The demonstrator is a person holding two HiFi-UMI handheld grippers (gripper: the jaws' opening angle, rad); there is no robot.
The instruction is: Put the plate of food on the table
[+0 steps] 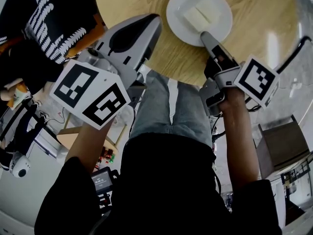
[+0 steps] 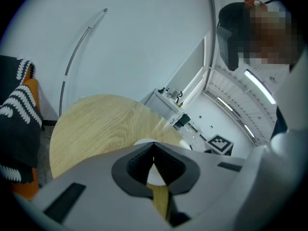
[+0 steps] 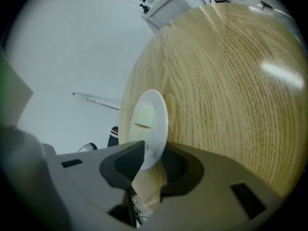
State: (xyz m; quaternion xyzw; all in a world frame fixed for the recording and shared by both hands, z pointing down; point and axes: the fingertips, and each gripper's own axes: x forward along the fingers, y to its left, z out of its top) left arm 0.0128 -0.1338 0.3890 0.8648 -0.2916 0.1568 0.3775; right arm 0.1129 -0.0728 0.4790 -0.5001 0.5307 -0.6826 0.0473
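A round white plate (image 1: 199, 15) holding a pale block of food (image 1: 197, 18) lies flat on the round wooden table (image 1: 132, 4). My right gripper (image 1: 204, 35) reaches over the table's near edge to the plate's near rim. In the right gripper view the plate (image 3: 150, 121) and food (image 3: 143, 117) fill the middle, and the rim sits between the parted jaws of the right gripper (image 3: 151, 165), which is open. My left gripper (image 1: 154, 18) hangs above the table's near left edge, shut and empty. In the left gripper view its tips (image 2: 153, 153) meet in front of the table (image 2: 96, 129).
A person in a black-and-white patterned top (image 1: 54, 18) sits at the table's far left, beside something orange (image 2: 21, 186). A brown box (image 1: 281, 146) stands on the floor at the right. A white device (image 1: 19, 166) and a small screen (image 1: 102, 179) are at the lower left.
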